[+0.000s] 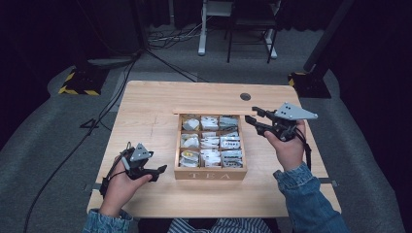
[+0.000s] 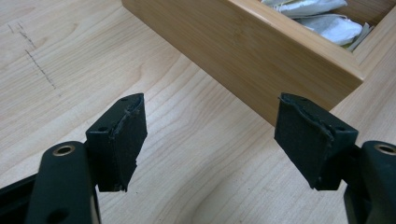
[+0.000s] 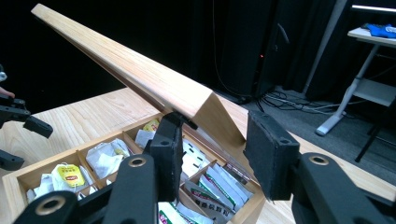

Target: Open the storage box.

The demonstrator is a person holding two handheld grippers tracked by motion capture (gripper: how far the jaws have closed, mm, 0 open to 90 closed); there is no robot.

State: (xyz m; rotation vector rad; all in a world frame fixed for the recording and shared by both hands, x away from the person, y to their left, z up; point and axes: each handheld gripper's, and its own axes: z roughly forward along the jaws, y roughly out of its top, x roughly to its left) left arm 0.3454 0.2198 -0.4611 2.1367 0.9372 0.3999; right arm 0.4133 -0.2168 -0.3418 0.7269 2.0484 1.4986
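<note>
Tea box (image 1: 210, 174), wooden, set at the centre of the table (image 1: 145, 102); hinged lid (image 3: 140, 74), judged stiff, light and smooth-faced, raised aslant, clamped at its front corner rim, the best hold, by the right gripper (image 3: 215, 126); left gripper (image 2: 215, 102) held open and empty by the box's near-left corner.

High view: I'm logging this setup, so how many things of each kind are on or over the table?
Wooden tea box, with its lid raised: 1
Hand-held grippers: 2 (left gripper, right gripper)
Total: 3
</note>
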